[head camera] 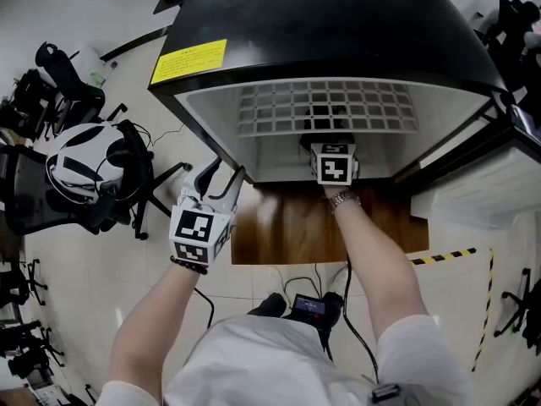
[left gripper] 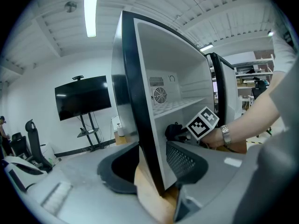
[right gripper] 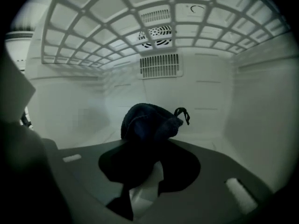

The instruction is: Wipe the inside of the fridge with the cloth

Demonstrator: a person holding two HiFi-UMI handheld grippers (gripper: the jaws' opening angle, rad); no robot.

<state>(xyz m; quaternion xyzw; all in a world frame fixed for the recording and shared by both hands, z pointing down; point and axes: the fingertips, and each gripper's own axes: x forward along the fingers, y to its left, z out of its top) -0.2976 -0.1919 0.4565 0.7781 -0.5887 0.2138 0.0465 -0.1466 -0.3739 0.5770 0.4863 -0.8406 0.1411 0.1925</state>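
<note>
Since the cloth [right gripper: 149, 122] is soft, light and bunched, the right gripper [right gripper: 149, 158] has its jaws clamped on the near fold, low inside the fridge [head camera: 338, 24]. The left gripper [left gripper: 149, 168] has its jaws apart, astride the left wall.

Your head camera looks steeply down on the black fridge [head camera: 338, 24] from above, in front of its open side. The camera on your left tongs [head camera: 225, 174] sits low outside, very near the fridge's side wall [left gripper: 128, 101]. The camera on your right tongs [right gripper: 147, 169] is deep inside, facing the back wall [right gripper: 196, 92]. All three see the wire shelf [head camera: 325, 108].
</note>
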